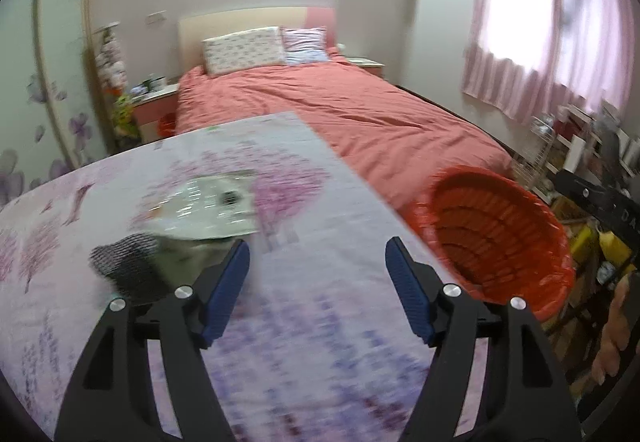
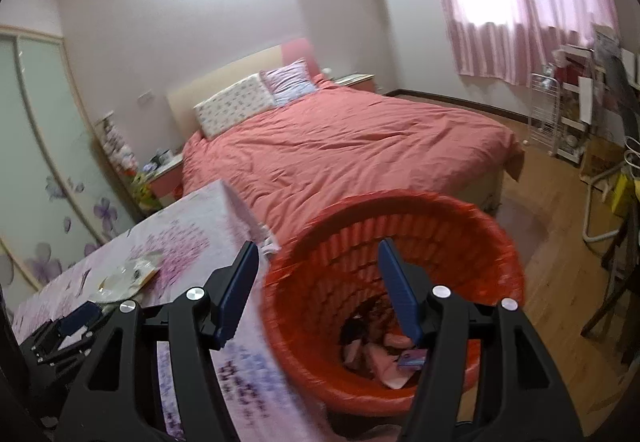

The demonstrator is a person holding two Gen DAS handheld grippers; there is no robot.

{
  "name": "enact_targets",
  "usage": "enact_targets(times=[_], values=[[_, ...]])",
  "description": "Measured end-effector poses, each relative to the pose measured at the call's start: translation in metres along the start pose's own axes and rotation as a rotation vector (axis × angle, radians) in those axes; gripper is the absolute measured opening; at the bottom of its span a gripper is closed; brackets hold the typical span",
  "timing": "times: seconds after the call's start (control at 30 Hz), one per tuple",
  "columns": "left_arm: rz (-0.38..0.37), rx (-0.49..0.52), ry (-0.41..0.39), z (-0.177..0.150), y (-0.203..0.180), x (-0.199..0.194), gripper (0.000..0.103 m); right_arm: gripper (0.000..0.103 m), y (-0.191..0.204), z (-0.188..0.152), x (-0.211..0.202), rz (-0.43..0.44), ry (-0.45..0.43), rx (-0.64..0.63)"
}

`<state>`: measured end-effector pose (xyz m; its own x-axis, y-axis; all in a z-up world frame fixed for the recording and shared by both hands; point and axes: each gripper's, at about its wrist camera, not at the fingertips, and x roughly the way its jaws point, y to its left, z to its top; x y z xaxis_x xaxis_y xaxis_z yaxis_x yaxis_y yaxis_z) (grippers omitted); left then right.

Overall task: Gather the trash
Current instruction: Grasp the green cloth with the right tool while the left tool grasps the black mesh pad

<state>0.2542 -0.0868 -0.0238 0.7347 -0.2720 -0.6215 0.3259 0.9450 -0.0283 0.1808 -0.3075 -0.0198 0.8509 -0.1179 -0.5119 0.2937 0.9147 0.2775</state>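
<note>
A flat clear plastic wrapper (image 1: 212, 206) lies on the floral tablecloth (image 1: 320, 322), with a dark mesh piece (image 1: 128, 268) just in front of it. My left gripper (image 1: 318, 282) is open and empty above the table, to the right of the mesh piece. A red basket (image 2: 400, 282) stands off the table's right edge with several scraps of trash (image 2: 384, 356) in it. My right gripper (image 2: 316, 282) is open and empty over the basket's mouth. The wrapper (image 2: 128, 276) and the left gripper (image 2: 70, 326) show at the left of the right wrist view. The basket also shows in the left wrist view (image 1: 496, 238).
A bed with a red cover (image 2: 352, 154) lies beyond the table. A nightstand (image 1: 154, 102) stands at its left and a wardrobe (image 1: 40, 82) farther left. Cluttered shelves and a wire rack (image 2: 572, 114) stand at the right under the curtained window. A wooden floor (image 2: 552, 210) lies right of the basket.
</note>
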Motion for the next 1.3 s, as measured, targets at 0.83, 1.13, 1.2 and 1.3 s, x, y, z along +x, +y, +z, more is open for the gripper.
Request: enact_targets(times=[0.83, 1.13, 1.2, 1.3], values=[[0.321, -0.283, 0.009, -0.052, 0.202, -0.051, 0.073, 0.062, 0.213, -0.056, 0.055, 0.318, 0.216, -0.318], [0.322, -0.319, 0.016, -0.061, 0.221, -0.056, 0.073, 0.054, 0.253, -0.073, 0.084, 0.253, 0.226, -0.443], [0.318, -0.322, 0.018, -0.061, 0.222, -0.055, 0.073, 0.041, 0.253, -0.071, 0.089, 0.247, 0.238, -0.431], [0.311, -0.323, 0.025, -0.061, 0.221, -0.052, 0.073, 0.018, 0.248, -0.069, 0.093, 0.229, 0.244, -0.416]])
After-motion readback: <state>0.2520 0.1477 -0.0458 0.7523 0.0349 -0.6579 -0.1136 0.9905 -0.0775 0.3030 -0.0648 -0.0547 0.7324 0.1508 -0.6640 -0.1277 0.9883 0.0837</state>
